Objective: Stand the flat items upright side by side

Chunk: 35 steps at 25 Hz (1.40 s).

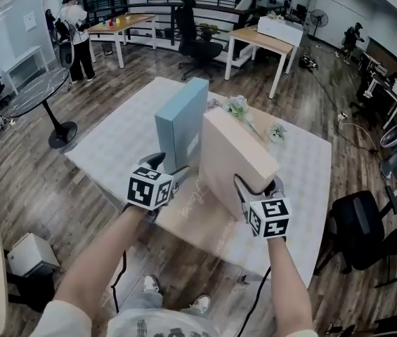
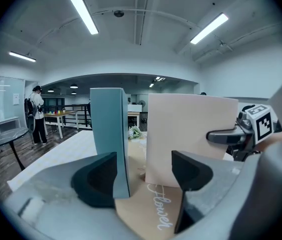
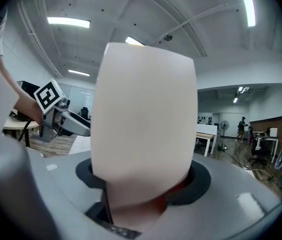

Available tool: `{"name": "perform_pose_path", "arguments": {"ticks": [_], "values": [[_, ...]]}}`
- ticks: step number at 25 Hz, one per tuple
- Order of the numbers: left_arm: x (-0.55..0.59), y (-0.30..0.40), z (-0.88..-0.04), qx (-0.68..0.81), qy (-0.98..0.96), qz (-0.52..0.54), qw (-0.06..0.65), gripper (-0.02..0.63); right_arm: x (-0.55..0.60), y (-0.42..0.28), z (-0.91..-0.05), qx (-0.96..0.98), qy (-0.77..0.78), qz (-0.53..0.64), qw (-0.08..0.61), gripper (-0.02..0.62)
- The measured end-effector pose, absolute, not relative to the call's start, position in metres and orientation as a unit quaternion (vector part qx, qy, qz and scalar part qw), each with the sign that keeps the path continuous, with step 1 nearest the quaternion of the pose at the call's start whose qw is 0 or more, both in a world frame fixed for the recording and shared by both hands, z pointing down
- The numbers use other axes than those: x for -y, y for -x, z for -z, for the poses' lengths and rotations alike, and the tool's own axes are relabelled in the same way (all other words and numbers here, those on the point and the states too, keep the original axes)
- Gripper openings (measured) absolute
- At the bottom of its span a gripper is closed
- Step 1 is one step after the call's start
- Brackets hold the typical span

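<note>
Right tongs (image 1: 260, 187) clamped on the beige box (image 1: 233, 153), at 3 o'clock of the standing blue box (image 1: 180, 121); can't tell if it's seated on the bench (image 1: 114, 153). Left tongs (image 1: 170, 166) wide, blue box against one side, unclamped. I'd brace blue, square beige parallel, seat it flat, then release.

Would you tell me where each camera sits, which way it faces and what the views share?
Head view: on the head, looking steeply down at a table, blue box and beige box; both forearms, left gripper and right gripper show.
Left gripper view: on that gripper, looking along its fingers at both boxes; the right gripper shows too.
Right gripper view: on that gripper, facing the beige box between its fingers; the left gripper shows too.
All three share the beige box.
</note>
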State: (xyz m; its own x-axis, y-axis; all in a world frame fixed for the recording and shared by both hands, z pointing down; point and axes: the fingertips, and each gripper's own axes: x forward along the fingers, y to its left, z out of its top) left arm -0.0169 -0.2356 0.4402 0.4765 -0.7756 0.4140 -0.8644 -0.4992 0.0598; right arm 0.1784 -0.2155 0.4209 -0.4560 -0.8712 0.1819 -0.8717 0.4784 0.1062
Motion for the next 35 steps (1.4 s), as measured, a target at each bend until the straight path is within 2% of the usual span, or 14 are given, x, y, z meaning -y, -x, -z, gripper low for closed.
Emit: {"name": "perform_pose_path", "arguments": {"ticks": [13,35], "values": [[0.275,0.084,-0.43,0.438,-0.877,-0.157,0.12,0.357,0.252,-0.128,-0.421,0.753,-0.648,-0.024,0.11,0.31],[0.316,0.075,-0.436,0.322,-0.929,-0.16,0.09,0.357,0.316,-0.076,-0.422,0.633,-0.767,-0.049,0.089,0.322]]}}
